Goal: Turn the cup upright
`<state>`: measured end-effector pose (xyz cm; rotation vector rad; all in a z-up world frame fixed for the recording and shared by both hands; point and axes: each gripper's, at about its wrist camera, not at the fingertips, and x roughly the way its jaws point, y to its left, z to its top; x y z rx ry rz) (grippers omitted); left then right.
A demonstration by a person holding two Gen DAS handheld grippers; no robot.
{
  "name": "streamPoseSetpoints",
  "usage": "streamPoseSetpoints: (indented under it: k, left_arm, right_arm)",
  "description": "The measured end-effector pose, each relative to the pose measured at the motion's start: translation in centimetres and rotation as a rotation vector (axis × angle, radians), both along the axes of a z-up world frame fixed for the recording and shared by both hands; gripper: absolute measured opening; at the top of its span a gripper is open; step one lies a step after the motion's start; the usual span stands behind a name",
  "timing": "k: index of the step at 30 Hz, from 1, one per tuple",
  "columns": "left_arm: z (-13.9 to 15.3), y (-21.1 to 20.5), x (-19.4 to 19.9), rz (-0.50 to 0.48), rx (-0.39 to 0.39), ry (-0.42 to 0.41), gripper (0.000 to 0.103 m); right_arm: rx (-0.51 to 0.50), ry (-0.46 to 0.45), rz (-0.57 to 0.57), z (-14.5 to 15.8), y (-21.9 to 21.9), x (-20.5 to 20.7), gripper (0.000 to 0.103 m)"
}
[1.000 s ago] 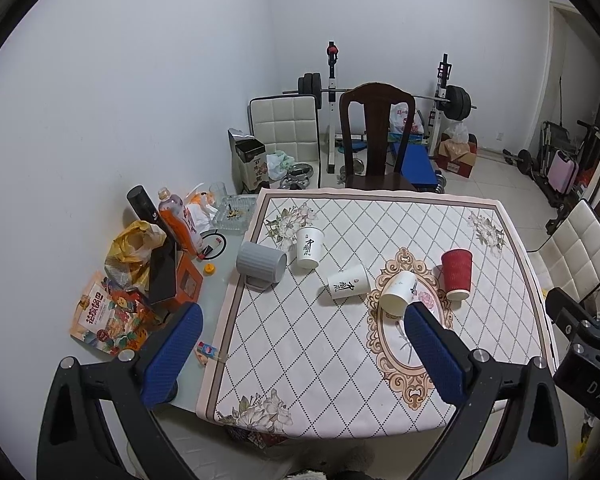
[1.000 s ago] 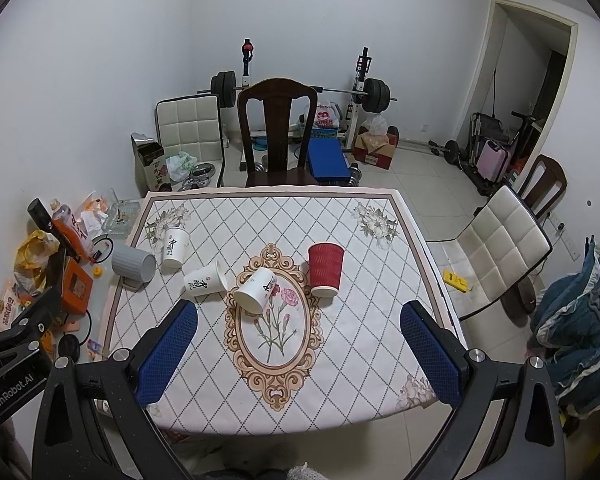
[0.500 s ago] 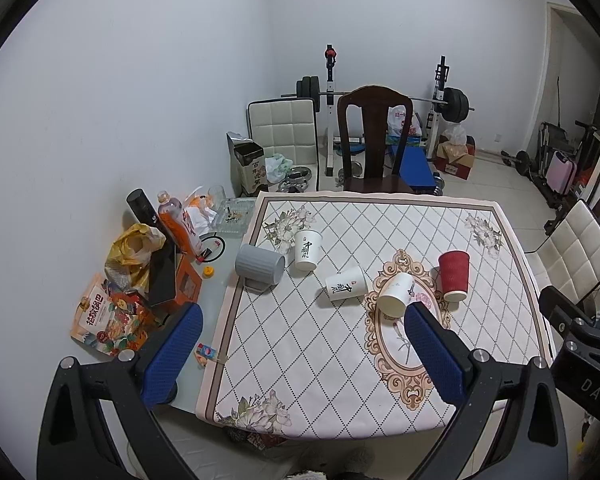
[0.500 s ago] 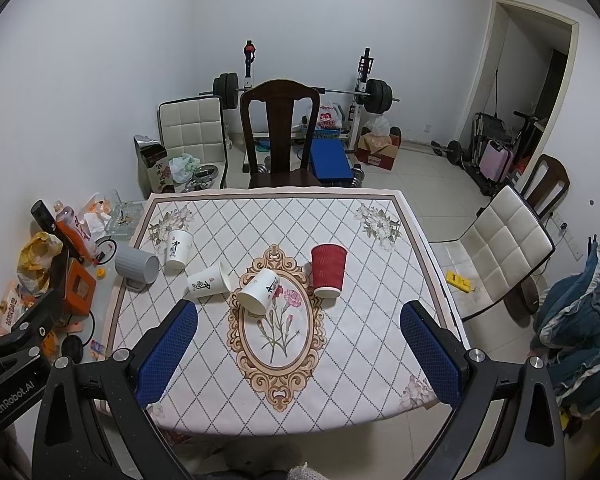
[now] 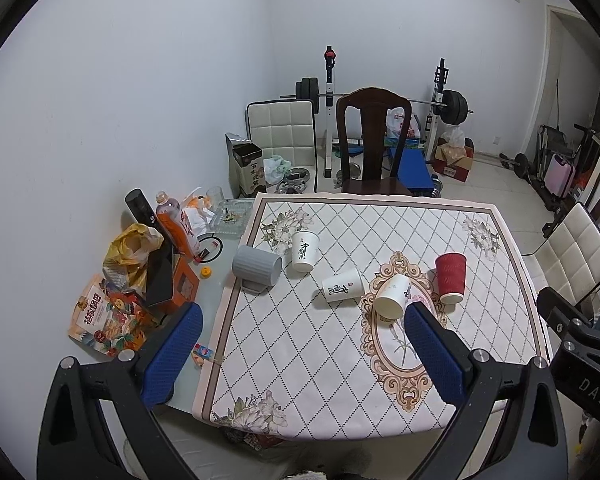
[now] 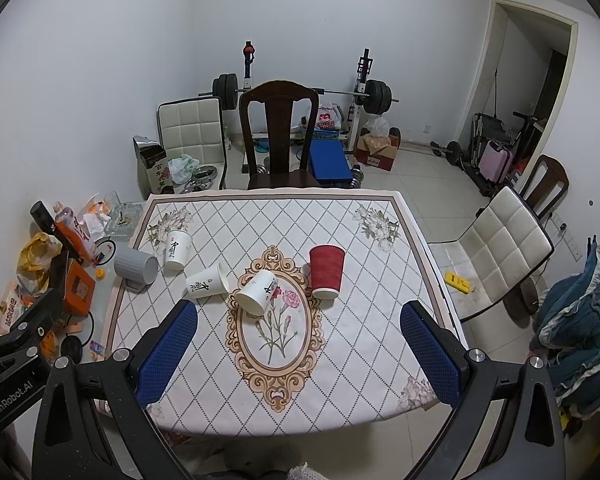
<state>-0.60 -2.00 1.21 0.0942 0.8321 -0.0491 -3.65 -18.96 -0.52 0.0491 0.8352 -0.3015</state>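
Several cups sit on the patterned table cloth (image 6: 340,216). A red ribbed cup (image 6: 326,271) stands upside down right of centre. A white paper cup (image 6: 257,291) lies on its side on the oval flower motif. Another white cup (image 6: 206,281) lies on its side to its left. A third white cup (image 6: 177,250) stands upside down, and a grey mug (image 6: 136,269) lies on its side at the left edge. The same cups show in the left wrist view: red (image 5: 450,278), white (image 5: 392,295), white (image 5: 342,290), white (image 5: 304,251), grey (image 5: 257,270). My left gripper (image 5: 302,358) and right gripper (image 6: 298,354) are open, empty, above the near table edge.
Snack bags, a bottle and boxes (image 5: 140,264) clutter the glass strip left of the cloth. A dark wooden chair (image 6: 278,136) stands at the far side, a white padded chair (image 6: 504,240) at the right. Weight gear stands along the back wall.
Both grippers have drawn back slightly from the table; the cups look a little smaller and higher in view. No cup has moved.
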Motion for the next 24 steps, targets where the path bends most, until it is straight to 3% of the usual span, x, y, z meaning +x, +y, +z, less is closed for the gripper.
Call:
streamPoseSetpoints:
  k: [16, 20, 24]
  left_arm:
    - [-0.3, -0.6, 0.3, 0.023, 0.001, 0.023, 0.103]
    - [-2.7, -0.5, 1.5, 0.071, 0.011, 0.088, 0.103]
    - [-6.2, 0.5, 2.6, 0.141, 0.041, 0.15, 0.103]
  right_arm:
    - [0.014, 0.01, 0.011, 0.3, 0.0, 1.1, 0.102]
    - [0.038, 0.047, 0.03, -1.3, -0.2, 2.5, 0.102]
    - [0.071, 0.134, 0.067, -5.1, -0.2, 4.7, 0.102]
